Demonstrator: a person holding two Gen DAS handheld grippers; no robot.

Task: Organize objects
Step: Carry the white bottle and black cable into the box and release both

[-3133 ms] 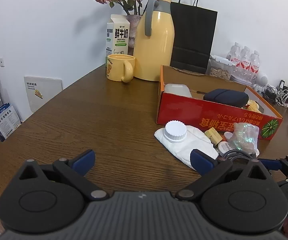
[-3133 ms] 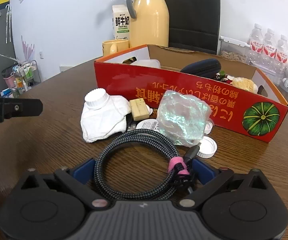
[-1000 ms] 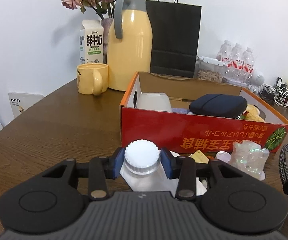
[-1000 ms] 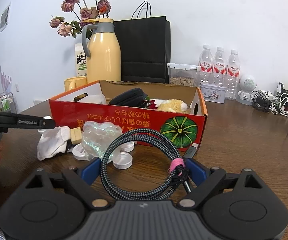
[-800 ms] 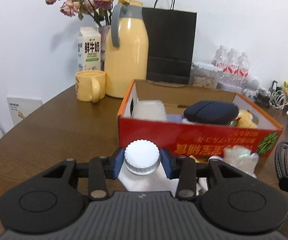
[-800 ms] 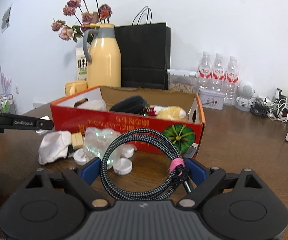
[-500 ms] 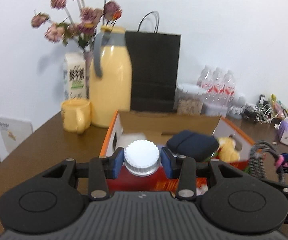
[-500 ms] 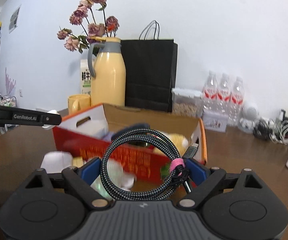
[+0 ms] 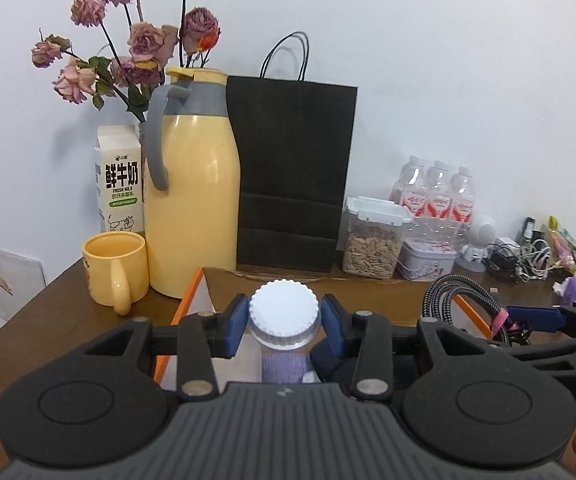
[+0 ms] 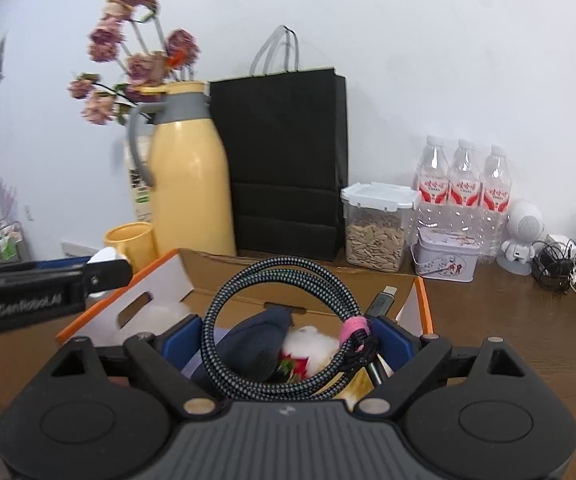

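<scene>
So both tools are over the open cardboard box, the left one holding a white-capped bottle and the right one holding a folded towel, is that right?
Not quite. The right tool holds a coiled braided cable tied with a pink strap, not a towel, as the right wrist view shows. The rest stands: the left tool grips the white-capped bottle, and both hang over the open cardboard box.

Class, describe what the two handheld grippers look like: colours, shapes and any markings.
Both the left gripper and right gripper have black linkage arms, round black hubs, a ribbed grey body and blue finger pads. White lettering, "GenRobot.AI", runs along the left one's side.
</scene>
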